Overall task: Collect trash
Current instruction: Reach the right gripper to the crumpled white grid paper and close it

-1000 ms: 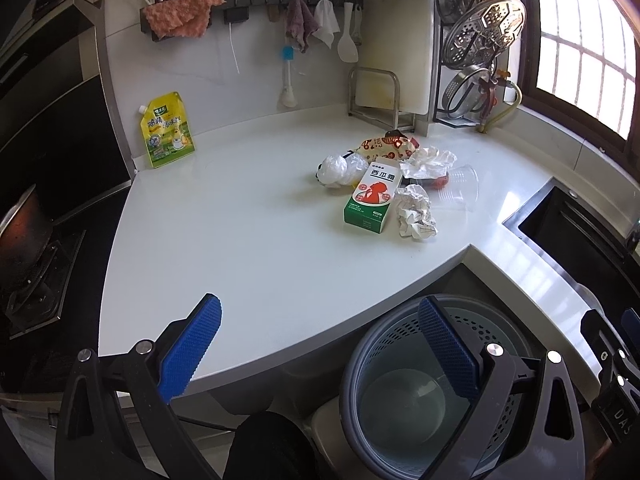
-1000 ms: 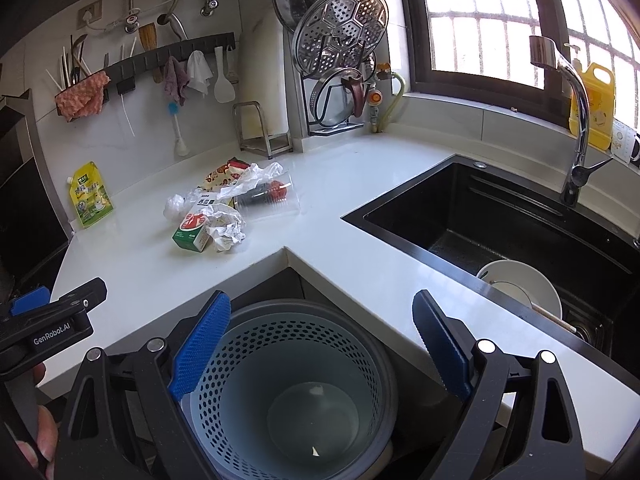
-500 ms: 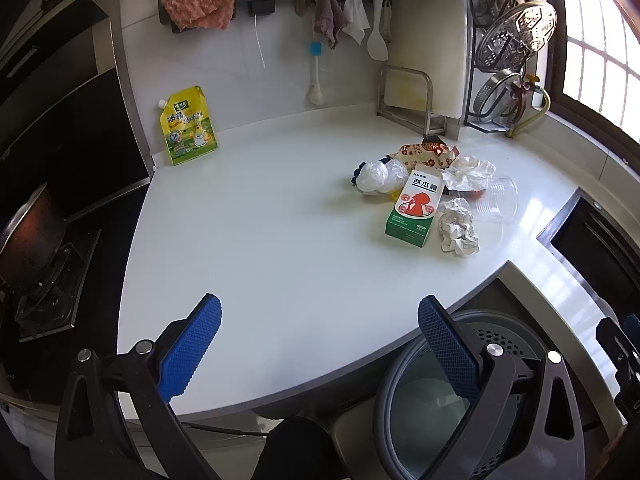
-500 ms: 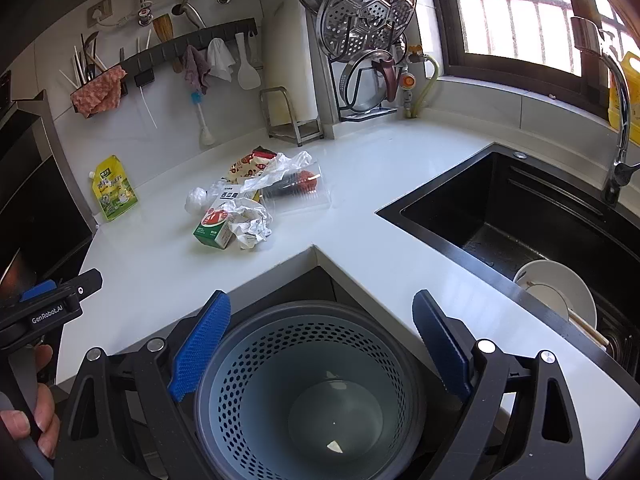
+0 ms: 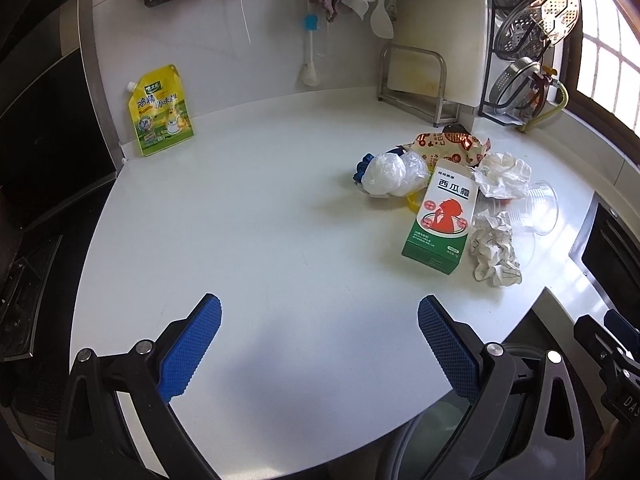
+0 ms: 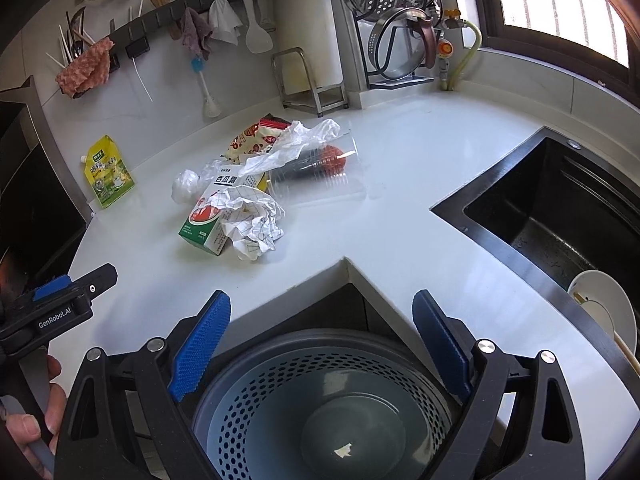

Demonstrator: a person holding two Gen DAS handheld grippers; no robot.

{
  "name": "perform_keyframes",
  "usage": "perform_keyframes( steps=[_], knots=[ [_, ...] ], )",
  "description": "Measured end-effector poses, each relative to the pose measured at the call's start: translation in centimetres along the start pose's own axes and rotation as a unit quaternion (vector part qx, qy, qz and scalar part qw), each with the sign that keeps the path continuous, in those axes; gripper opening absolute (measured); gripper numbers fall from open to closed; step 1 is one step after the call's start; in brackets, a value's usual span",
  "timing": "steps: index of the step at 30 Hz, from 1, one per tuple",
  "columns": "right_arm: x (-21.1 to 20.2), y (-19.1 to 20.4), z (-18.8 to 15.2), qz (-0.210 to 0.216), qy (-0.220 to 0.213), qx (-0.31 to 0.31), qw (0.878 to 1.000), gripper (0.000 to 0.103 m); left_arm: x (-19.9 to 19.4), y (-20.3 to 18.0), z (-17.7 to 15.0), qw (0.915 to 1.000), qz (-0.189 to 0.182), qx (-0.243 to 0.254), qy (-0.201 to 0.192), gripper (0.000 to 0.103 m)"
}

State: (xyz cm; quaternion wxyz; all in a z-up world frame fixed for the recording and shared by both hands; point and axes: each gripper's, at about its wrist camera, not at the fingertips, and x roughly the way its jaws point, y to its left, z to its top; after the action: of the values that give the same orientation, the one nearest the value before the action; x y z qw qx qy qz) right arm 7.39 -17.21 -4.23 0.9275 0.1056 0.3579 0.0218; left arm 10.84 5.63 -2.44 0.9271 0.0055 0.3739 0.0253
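A pile of trash lies on the white counter (image 5: pixel 260 240): a green and white carton (image 5: pixel 442 220) (image 6: pixel 204 224), crumpled paper (image 5: pixel 494 250) (image 6: pixel 252 220), a white plastic bag (image 5: pixel 390 174), a clear plastic cup (image 5: pixel 536 208) (image 6: pixel 320 176) and a printed snack wrapper (image 5: pixel 448 146). A grey perforated bin (image 6: pixel 320 400) stands on the floor below the counter's corner. My left gripper (image 5: pixel 318 344) is open and empty over the counter, short of the pile. My right gripper (image 6: pixel 322 344) is open and empty above the bin.
A yellow seasoning pouch (image 5: pixel 160 112) leans on the back wall. A black sink (image 6: pixel 560 216) with a white bowl (image 6: pixel 604 312) lies to the right. A board rack (image 5: pixel 416 80) and a lid rack (image 5: pixel 528 48) stand at the back. A stove (image 5: pixel 24 288) is at the left.
Both grippers have moved forward and closer to the counter; the trash pile looms larger. The bin has slid down and out of most of the left wrist view. Both stay open.
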Motion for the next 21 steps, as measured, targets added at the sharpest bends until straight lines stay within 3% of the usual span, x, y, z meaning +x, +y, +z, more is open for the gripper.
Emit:
perform_keyframes(
  steps=[7, 21],
  knots=[
    [4.1, 2.2, 2.1, 0.009, 0.01, -0.017, 1.0, 0.088, 2.3, 0.6, 0.4, 0.9999, 0.002, 0.008, 0.009, 0.097],
    [9.5, 4.6, 3.7, 0.01, 0.03, -0.052, 0.998, 0.088, 3.3, 1.1, 0.2, 0.9998, -0.009, 0.007, 0.017, 0.097]
  ],
)
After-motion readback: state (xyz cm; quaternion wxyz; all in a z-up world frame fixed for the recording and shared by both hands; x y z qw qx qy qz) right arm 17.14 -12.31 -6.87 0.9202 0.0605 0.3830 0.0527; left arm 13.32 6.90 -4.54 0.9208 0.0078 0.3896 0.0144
